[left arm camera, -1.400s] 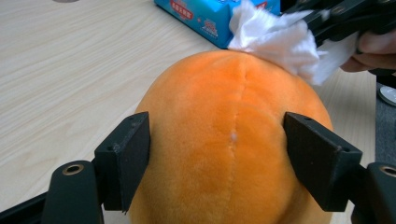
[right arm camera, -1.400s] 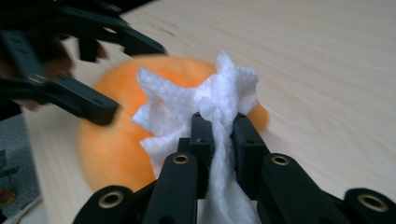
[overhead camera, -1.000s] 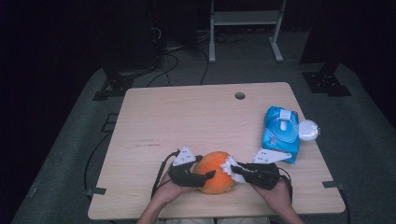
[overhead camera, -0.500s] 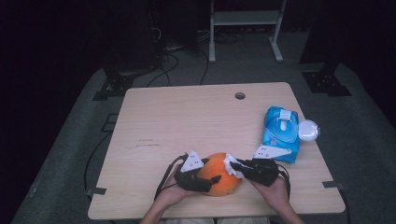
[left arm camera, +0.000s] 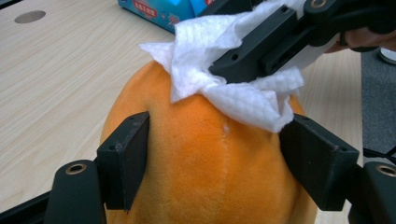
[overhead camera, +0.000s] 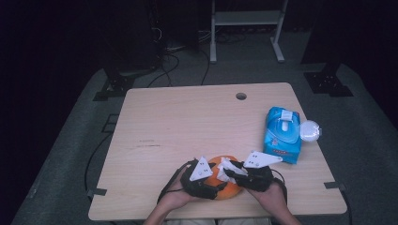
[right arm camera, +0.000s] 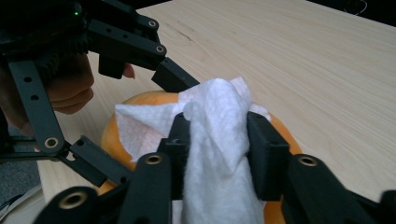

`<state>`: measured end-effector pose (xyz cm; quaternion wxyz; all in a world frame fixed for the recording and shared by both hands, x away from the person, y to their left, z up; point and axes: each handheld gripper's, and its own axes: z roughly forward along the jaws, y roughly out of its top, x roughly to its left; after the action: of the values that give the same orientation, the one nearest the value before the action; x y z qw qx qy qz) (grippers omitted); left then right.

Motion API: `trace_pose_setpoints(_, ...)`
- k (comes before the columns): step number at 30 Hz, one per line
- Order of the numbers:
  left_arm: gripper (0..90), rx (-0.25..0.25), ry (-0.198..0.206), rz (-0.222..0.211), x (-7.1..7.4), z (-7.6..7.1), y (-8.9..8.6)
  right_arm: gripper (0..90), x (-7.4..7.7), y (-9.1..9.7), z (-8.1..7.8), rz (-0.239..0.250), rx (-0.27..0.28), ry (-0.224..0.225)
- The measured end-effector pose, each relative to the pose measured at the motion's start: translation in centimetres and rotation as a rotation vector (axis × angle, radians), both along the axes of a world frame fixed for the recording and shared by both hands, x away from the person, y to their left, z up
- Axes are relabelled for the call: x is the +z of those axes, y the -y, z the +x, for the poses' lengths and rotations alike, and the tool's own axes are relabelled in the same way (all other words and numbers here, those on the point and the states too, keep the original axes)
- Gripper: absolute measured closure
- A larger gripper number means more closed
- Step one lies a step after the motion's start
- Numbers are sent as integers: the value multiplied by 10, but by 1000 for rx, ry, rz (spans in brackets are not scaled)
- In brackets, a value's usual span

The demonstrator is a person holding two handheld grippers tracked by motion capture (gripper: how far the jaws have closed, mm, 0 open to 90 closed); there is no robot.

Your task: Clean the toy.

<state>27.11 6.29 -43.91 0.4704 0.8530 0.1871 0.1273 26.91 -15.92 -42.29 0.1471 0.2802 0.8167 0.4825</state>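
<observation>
Jaws grip plush [overhead camera: 220, 180], tissue [overhead camera: 229, 169]; wipes pack [overhead camera: 281, 133] near.

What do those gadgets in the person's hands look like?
Each hand holds a black tool with two blocky, square-ended jaws on pivoting bars joined by brass-ringed rivets. The left tool and right tool each carry a pale grey three-cornered plate on top, and a black cable loops from each. The forearms are bare, no sleeves.

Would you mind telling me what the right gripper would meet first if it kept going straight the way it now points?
Probably the orange plush toy: the right gripper, with a white tissue between its jaws, points straight at it. The left gripper clamps the toy just beyond; depth is hard to judge.
</observation>
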Motion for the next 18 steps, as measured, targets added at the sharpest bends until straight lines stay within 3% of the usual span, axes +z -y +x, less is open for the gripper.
trace_pose_setpoints(3, 262, -2, 2, -1, -1, 1, -1, 791, 0, 0, 0, -10, -11, 5)
trace_pose_setpoints(6, 266, 0, -14, -24, -1, 4, -5, 806, 0, 5, 3, -7, -22, -9)
trace_pose_setpoints(13, 269, -3, -39, -34, -1, 7, -12, 811, -6, 30, 11, 13, -122, -61)
trace_pose_setpoints(16, 274, 10, -58, -50, -2, 12, -19, 812, -8, 36, 11, 62, -112, -108)
trace_pose_setpoints(18, 274, 22, -76, -69, -3, 15, -26, 812, -4, 33, 9, 87, -85, -107)
